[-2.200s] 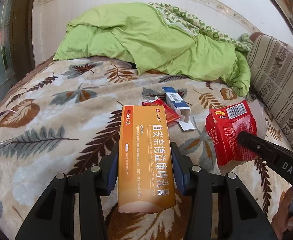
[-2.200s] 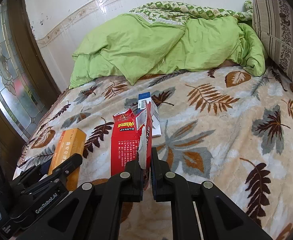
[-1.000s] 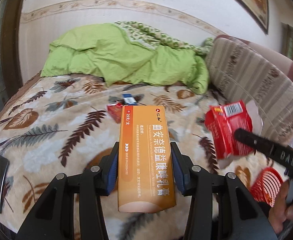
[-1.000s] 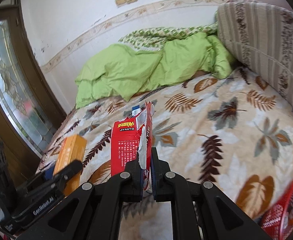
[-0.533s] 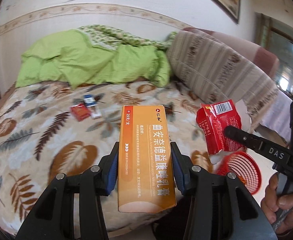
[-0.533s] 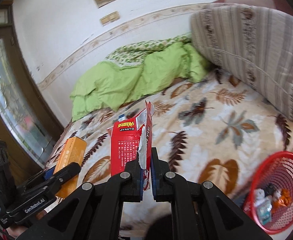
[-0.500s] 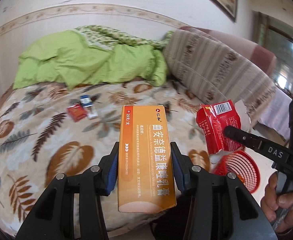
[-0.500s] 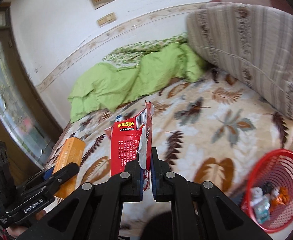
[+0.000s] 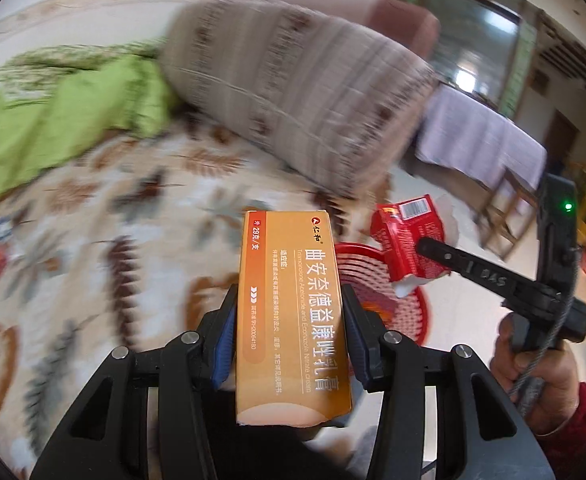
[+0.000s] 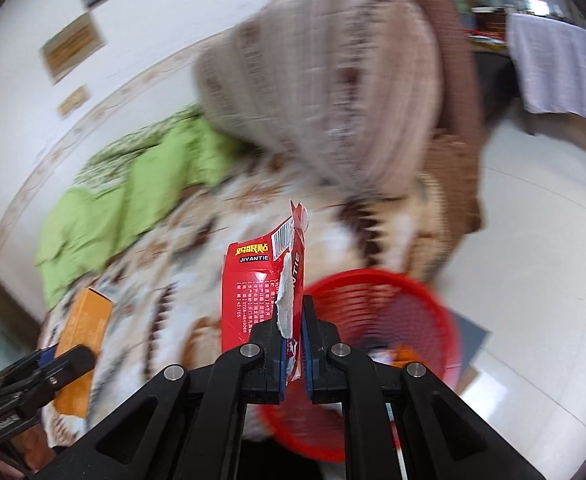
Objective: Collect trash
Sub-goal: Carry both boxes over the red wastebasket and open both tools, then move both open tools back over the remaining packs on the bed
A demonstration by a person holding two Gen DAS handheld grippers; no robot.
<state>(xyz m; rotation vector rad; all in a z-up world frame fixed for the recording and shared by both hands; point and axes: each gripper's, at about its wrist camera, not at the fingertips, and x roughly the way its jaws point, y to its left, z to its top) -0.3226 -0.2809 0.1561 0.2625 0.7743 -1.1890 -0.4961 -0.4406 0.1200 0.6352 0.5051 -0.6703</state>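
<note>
Left hand-held gripper (image 9: 291,334) clamped on orange box (image 9: 293,312), seemingly beside red basket (image 9: 377,304).

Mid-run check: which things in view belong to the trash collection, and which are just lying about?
Job:
- orange box, clamped in left tool
- torn red packet, pinched in right tool
- red basket

Lying about:
- green quilt
- striped cushion
- leaf-print blanket

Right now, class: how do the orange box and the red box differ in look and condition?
The orange box is long, intact and squarely shaped; the red box is shorter, torn open, with white card showing. The orange box sits between widely set fingers; the red box is pinched flat. Both are cardboard packaging, each held in a gripper.
</note>
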